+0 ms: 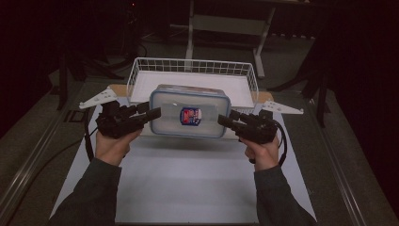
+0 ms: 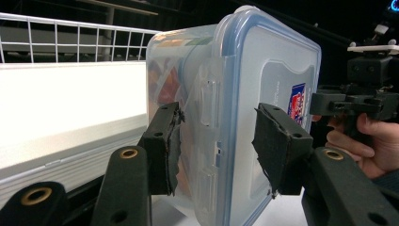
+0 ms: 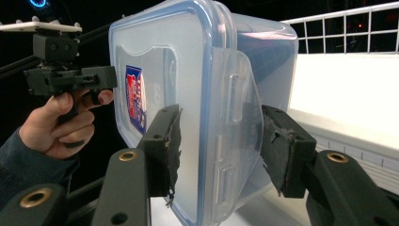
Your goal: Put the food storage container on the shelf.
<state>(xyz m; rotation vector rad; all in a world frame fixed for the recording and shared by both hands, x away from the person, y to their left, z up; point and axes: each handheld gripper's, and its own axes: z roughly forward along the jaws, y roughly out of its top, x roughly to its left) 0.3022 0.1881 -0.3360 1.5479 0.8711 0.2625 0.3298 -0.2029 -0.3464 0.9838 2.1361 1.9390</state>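
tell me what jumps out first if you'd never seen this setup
A clear plastic container with a blue-rimmed lid hangs above the white mat, clamped at its two ends by the left gripper and the right gripper. Just behind it sits a white wire basket. A red and blue label marks the middle of the lid.

Matte black two-jaw left gripper [image 1: 151, 114] and right gripper [image 1: 225, 120]: brass-ringed screw holes, frayed pads, grey three-cornered plates, black cables; dark grey sleeves [image 1: 94, 195].
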